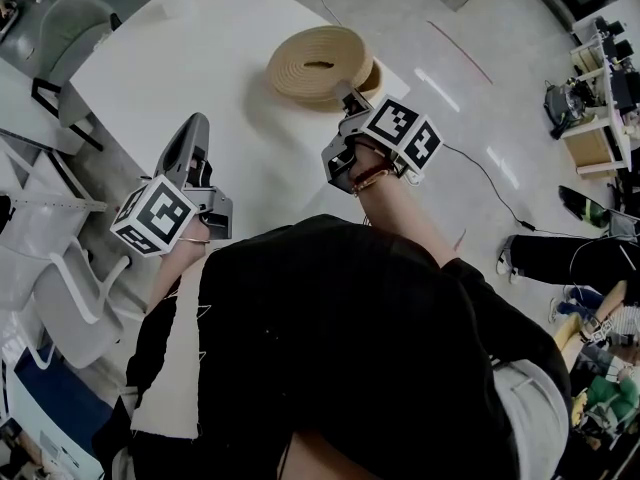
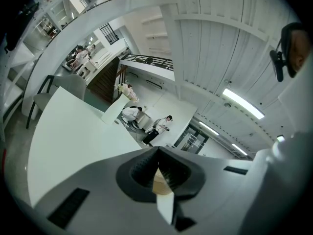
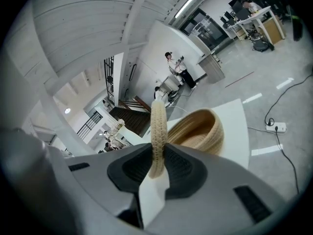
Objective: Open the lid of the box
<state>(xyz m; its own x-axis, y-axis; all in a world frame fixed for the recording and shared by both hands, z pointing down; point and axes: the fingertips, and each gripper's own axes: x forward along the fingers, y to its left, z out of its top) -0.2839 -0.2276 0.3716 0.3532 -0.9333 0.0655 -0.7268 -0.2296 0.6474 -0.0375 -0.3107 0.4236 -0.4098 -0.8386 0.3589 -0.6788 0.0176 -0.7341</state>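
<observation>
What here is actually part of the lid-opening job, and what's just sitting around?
Part of the job:
- woven lid, clamped edge-on in the right gripper
- woven box, now open on the table

Just around:
- left gripper, shut and empty
- grey chair
- floor cable
- people in the background

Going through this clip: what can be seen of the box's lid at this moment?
The lid is a round, tan disc of coiled woven fibre with a thick rolled rim and a dark oval dip at its centre. The right gripper has its jaws closed on the lid's near edge; in the right gripper view that edge runs as a narrow woven band between the pads. The lid is tilted off the box, whose open inside shows beside it, over the white table.
</observation>
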